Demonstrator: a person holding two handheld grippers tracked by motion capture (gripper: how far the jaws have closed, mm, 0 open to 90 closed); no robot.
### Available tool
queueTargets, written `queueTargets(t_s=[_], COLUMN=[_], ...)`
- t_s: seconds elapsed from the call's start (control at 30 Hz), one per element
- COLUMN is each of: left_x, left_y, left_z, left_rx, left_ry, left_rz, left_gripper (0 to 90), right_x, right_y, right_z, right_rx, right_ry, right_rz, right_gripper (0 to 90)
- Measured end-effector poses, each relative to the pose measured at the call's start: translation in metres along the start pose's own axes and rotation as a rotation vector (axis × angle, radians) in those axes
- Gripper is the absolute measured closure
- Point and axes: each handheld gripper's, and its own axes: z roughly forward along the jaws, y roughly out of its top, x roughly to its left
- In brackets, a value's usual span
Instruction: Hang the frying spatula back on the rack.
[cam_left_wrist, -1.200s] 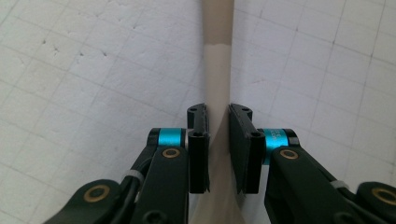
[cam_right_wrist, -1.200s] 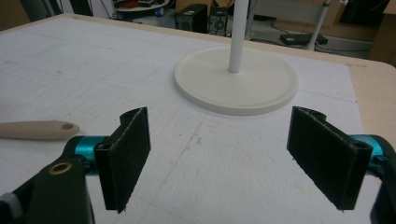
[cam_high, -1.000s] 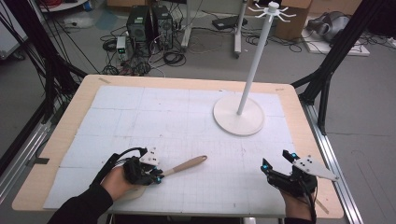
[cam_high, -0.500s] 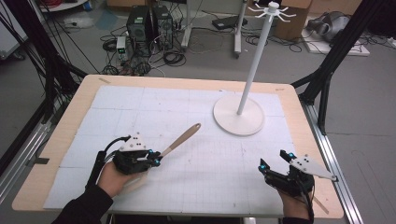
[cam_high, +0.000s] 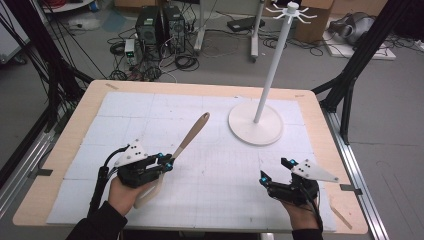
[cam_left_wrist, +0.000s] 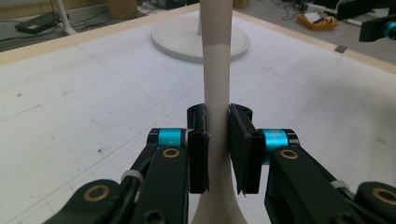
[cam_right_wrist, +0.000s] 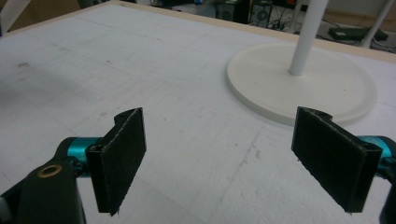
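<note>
From above, your left gripper (cam_high: 169, 163) clamps the spatula (cam_high: 189, 137) mid-handle, its tip pointing toward one o'clock; aim it at the hook stand (cam_high: 256, 122), probably for hanging. Along the left gripper, keep the handle (cam_left_wrist: 215, 93) squarely pinched. Along the right gripper (cam_right_wrist: 238, 158), the jaws gape wide and hold nothing; the stand base (cam_right_wrist: 327, 84) sits at one o'clock.

A white hook stand (cam_high: 255, 123) was set upright on the white gridded mat (cam_high: 150, 115) of the wooden table (cam_high: 70, 125), with computer towers (cam_high: 159, 26) and cables seen beyond.
</note>
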Motion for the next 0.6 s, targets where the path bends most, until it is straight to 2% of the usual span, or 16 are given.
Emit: queueTargets(t_s=[0.2, 0.27, 0.43, 0.5, 0.6], left_x=[-0.004, -0.005, -0.008, -0.01, -0.011], left_y=[0.0, 0.0, 0.001, 0.001, 0.001], left_z=[-0.002, -0.002, -0.004, -0.004, -0.004], left_rx=[-0.021, -0.027, -0.044, -0.052, -0.053], left_ry=[-0.001, -0.004, 0.0, -0.001, -0.002], left_rz=[0.002, 0.006, 0.015, 0.011, 0.019], left_gripper=[77.6, 77.6, 77.6, 77.6, 77.6], right_x=[0.011, 0.018, 0.034, 0.04, 0.047], right_y=[0.012, 0.019, 0.039, 0.048, 0.06], right_z=[0.008, 0.014, 0.034, 0.043, 0.053], right_rx=[-0.03, -0.045, -0.091, -0.102, -0.125], right_ry=[0.053, 0.094, 0.158, 0.174, 0.198], right_rz=[0.02, 0.017, 0.052, 0.032, 0.029], right_gripper=[18.3, 24.3, 27.3, 29.6, 30.8])
